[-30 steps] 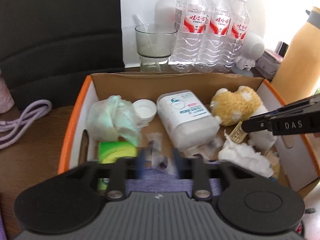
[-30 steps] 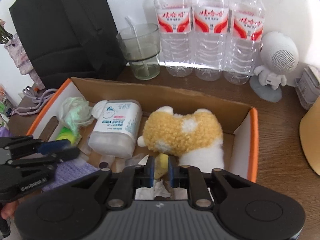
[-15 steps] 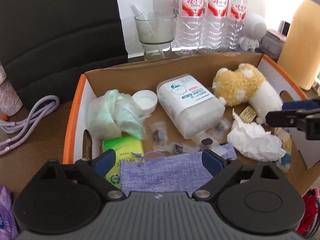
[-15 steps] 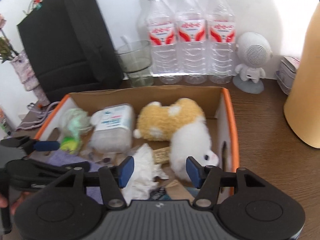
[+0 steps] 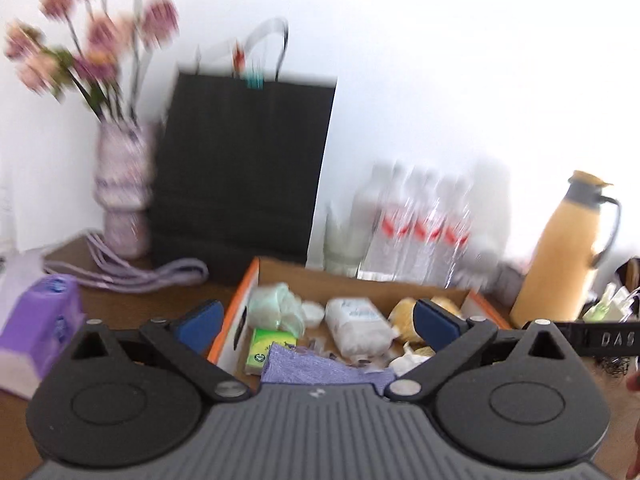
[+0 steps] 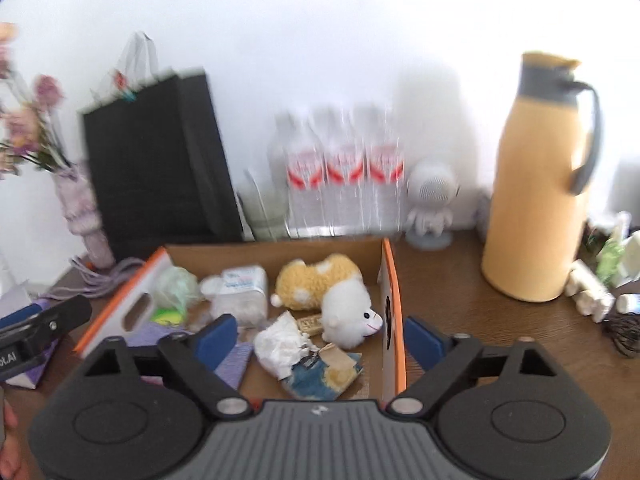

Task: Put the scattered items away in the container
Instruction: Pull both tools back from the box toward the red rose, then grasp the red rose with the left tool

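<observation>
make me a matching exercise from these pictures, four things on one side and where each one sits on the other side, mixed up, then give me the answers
Things:
1. plush toy
2. yellow jug
3. black bag
4. purple tissue pack

Places:
A. on the table, left of the box
B. inside the box
C. standing behind the box's left end
D. on the table, right of the box

Pairs: 1-B, 2-D, 3-C, 4-A
</observation>
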`<state>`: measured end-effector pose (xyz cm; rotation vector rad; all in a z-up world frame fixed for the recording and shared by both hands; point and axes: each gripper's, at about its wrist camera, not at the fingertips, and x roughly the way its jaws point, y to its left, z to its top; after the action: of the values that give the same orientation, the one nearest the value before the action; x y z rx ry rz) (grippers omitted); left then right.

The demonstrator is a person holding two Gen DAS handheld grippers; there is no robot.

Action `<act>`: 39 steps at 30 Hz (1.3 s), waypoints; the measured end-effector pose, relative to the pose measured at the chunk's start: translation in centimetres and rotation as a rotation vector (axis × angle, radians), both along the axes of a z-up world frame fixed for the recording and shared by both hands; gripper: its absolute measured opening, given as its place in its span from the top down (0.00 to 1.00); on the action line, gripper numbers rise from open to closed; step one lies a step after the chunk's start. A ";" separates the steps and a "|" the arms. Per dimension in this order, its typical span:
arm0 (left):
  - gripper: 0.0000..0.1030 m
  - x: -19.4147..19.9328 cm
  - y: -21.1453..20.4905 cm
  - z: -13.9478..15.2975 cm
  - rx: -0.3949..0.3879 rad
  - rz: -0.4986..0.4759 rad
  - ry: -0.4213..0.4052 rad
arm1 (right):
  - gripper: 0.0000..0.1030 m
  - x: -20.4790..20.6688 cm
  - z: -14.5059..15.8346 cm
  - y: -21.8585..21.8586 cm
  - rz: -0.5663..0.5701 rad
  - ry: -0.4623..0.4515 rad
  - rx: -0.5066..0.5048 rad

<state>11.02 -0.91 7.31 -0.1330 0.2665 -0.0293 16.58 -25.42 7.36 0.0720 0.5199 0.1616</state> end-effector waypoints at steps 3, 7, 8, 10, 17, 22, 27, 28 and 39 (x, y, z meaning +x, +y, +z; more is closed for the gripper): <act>0.00 -3.8 -0.8 -2.1 0.029 -0.031 0.008 | 0.11 -5.3 -2.0 0.7 -0.023 -0.061 -0.023; 0.00 -4.5 -1.9 -4.5 0.046 -0.150 0.131 | 0.13 -10.5 -5.3 0.7 -0.063 -0.098 -0.038; 0.00 -4.3 -2.4 -4.8 0.058 -0.169 0.150 | 0.14 -11.2 -5.8 0.6 -0.073 -0.101 -0.051; 0.00 -3.4 -3.6 -5.0 0.086 -0.219 0.175 | 0.15 -12.0 -6.7 0.2 -0.093 -0.108 -0.068; 0.00 3.0 -9.9 -6.5 0.130 -0.407 0.274 | 0.49 -10.5 -8.4 -1.6 -0.110 0.028 -0.030; 0.58 4.7 -11.4 -8.0 0.145 -0.439 0.334 | 0.49 -10.5 -9.0 -2.1 -0.105 0.042 -0.018; 0.67 3.5 -6.6 -7.3 -0.076 -0.427 0.335 | 0.59 -10.5 -8.9 -1.1 -0.014 0.029 -0.042; 0.68 3.2 -5.4 -7.1 -0.134 -0.422 0.342 | 0.62 -10.5 -8.8 -0.7 0.010 0.023 -0.046; 0.68 -0.8 2.3 -6.9 -0.436 -0.420 0.403 | 0.64 -12.7 -7.0 4.3 0.278 -0.104 -0.102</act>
<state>10.24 1.41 0.40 -0.5180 0.6862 -0.4831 3.92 -21.13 0.32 -0.1081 0.4319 0.4079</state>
